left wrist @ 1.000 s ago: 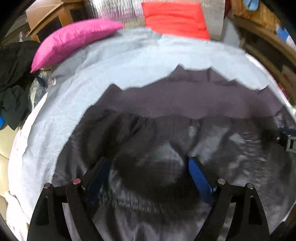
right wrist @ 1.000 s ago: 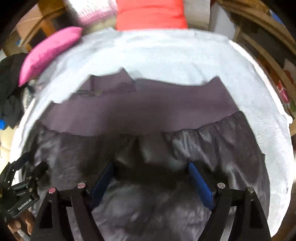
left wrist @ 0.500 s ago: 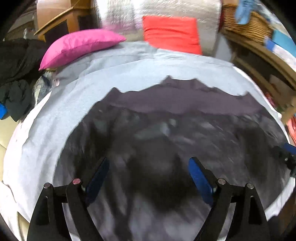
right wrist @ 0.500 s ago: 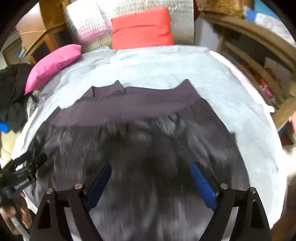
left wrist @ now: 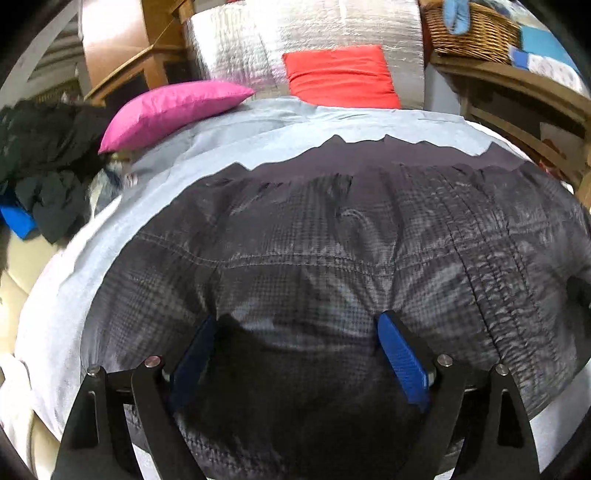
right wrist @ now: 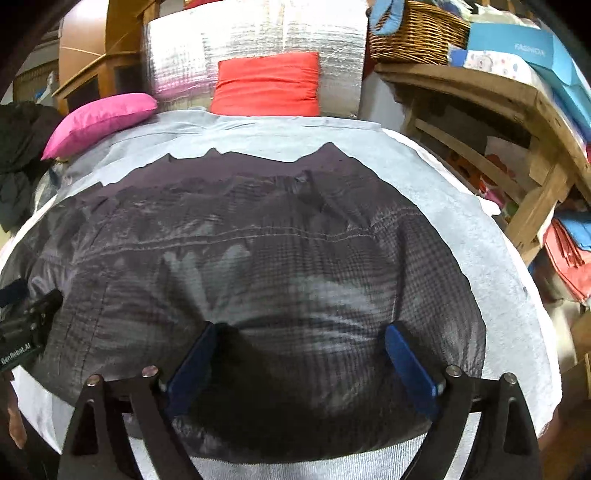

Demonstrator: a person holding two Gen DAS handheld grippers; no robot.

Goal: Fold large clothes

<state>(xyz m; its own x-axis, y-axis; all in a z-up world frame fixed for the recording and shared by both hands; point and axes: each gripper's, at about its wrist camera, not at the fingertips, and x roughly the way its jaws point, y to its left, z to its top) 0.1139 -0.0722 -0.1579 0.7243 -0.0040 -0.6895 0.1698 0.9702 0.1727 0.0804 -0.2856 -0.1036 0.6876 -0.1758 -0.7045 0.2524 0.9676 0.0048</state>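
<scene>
I look down along both tools at a big dark grey jacket point(left wrist: 332, 258) spread out on the bed. It lies flat on a light grey sheet point(left wrist: 122, 229), right under and in front of my two grippers.

My left gripper point(left wrist: 295, 343) has its blue pads point(left wrist: 400, 354) spread wide. The jacket cloth lies under the gap between them, but the pads do not squeeze it, so this tool holds nothing. My right gripper point(right wrist: 299, 350) is the same. Its jaws have just been opening wider, and its pads point(right wrist: 410, 365) stand apart over the cloth without pinching it.

From the right tool, the left gripper shows at the left edge, low over the jacket's side. A bit of the person's hand point(right wrist: 16, 424) shows below it.

The far edge of the jacket has a smooth, plain dark band point(right wrist: 258, 166), farthest from both tools. A line of stitches runs across the puffy part, ahead of the pads.

Past the jacket, at the far end of the bed, are a pink pillow point(left wrist: 173, 110) off to the left and a red pillow point(left wrist: 340, 77) straight ahead. A shiny silver pad point(right wrist: 255, 37) stands behind them. A heap of dark clothes point(left wrist: 44, 158) lies far to the left. To the right is a wooden shelf point(right wrist: 480, 110) with a woven basket point(right wrist: 417, 33) on top.
</scene>
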